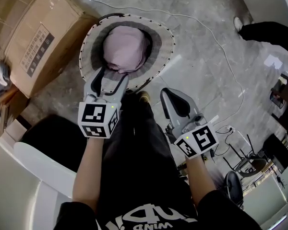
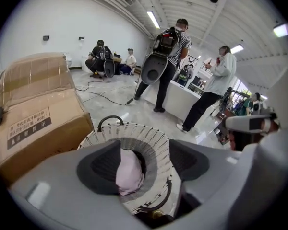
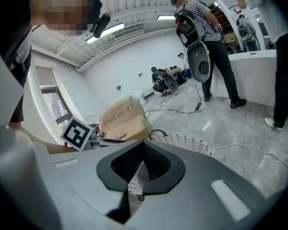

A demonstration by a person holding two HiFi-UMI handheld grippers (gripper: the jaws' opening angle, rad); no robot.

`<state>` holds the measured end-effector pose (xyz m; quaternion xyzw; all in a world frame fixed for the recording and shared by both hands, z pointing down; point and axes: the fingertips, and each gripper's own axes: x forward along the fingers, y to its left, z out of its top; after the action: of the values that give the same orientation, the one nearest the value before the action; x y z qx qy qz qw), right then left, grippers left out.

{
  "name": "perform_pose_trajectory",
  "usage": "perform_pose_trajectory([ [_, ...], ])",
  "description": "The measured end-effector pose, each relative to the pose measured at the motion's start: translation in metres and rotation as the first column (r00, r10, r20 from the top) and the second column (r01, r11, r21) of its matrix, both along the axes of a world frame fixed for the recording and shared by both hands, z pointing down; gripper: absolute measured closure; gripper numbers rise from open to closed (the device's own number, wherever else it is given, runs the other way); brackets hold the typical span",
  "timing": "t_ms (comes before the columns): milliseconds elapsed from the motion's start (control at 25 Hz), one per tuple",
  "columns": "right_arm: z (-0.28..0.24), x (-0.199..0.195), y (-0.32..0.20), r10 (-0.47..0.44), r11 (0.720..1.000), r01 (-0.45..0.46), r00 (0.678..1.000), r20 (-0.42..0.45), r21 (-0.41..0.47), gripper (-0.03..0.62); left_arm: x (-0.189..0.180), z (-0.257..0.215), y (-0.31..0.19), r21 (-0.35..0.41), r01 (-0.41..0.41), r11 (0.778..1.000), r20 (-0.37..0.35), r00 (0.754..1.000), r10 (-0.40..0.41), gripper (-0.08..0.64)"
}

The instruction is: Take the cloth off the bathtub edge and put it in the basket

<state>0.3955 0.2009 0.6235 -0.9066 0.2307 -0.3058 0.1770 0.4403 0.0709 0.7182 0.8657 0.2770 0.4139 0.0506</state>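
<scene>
A pale pink cloth (image 1: 126,49) lies bunched inside the round woven basket (image 1: 165,47) on the floor. My left gripper (image 1: 110,75) reaches over the basket's near rim, its jaws open, their tips at the cloth's near edge. In the left gripper view the cloth (image 2: 129,171) sits in the gap, beside the left pad, with the basket (image 2: 134,135) below and the right pad well clear of it. My right gripper (image 1: 175,99) hangs to the right of the basket, outside it, shut and holding nothing. In the right gripper view its pads (image 3: 143,150) meet and the basket rim (image 3: 182,140) shows beyond.
A large cardboard box (image 1: 33,37) stands left of the basket. A white curved bathtub edge (image 1: 33,166) is at lower left. A white cable (image 1: 221,61) runs over the grey floor on the right. Several people (image 2: 165,66) stand further off.
</scene>
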Motion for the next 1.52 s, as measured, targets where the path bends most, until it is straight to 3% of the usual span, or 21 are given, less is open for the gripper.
perform_pose_trajectory([
  [400,0.005,-0.011,-0.008,-0.034,0.999,0.033,0.999,0.01,0.013,0.586,-0.012,-0.003,-0.004,-0.013,0.005,1.0,0.021,1.0,-0.004,0.267],
  [720,-0.046,-0.021,-0.01,-0.104,0.994,0.104,0.995,0.003,0.03,0.588,-0.016,-0.069,0.001,-0.034,0.038,0.999,-0.012,0.999,-0.038,0.271],
  [1000,-0.111,-0.031,-0.009,-0.124,0.992,0.126,0.991,-0.049,0.027,0.587,-0.03,-0.146,0.008,-0.069,0.043,0.997,-0.024,0.999,-0.045,0.426],
  [1080,-0.124,-0.032,-0.01,-0.128,0.991,0.13,0.99,-0.061,0.027,0.586,-0.031,-0.164,0.008,-0.055,0.037,0.998,-0.025,0.999,-0.038,0.543],
  [1120,-0.13,-0.034,-0.011,-0.13,0.991,0.132,0.989,-0.066,0.025,0.586,-0.033,-0.172,0.009,-0.049,0.03,0.998,-0.03,0.999,-0.032,0.561],
  [1520,-0.191,-0.046,-0.026,-0.166,0.985,0.17,0.978,-0.129,0.018,0.587,-0.05,-0.248,0.014,-0.069,-0.061,0.996,-0.085,0.995,0.055,0.563],
])
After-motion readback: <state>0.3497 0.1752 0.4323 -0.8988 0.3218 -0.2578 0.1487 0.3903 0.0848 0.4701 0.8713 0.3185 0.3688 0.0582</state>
